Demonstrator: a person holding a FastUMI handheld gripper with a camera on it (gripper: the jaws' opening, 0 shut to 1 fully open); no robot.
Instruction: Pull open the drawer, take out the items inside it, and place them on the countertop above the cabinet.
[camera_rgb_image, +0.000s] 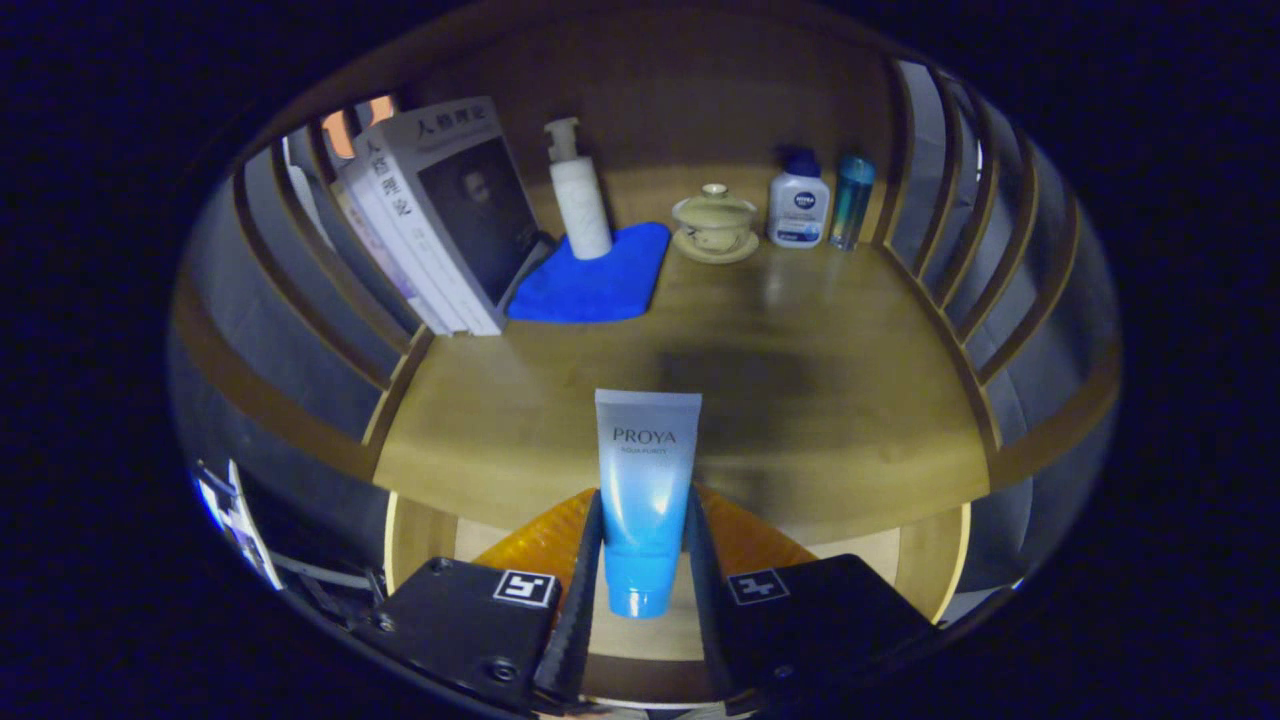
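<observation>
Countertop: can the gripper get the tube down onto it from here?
Probably yes. The gripper is shut on the blue tube, cap down, above the front edge of the countertop. The wood just beyond is bare; the books, blue cloth and bottles sit further back.

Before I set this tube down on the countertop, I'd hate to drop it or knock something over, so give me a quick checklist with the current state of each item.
1. Grip: gripper jaws press both sides of the blue tube. Ok.
2. Tube attitude: upright between the jaws, cap end down. Ok.
3. Landing spot: bare countertop just beyond the tube. Ok.
4. Clearance from the books, pump bottle on the blue cloth, and lidded cup: all stand well back. Ok.
5. Tube high enough over the countertop's front edge: cannot tell.
6. More items left in the open drawer: something orange lies below the jaws; what it is, cannot tell.
</observation>
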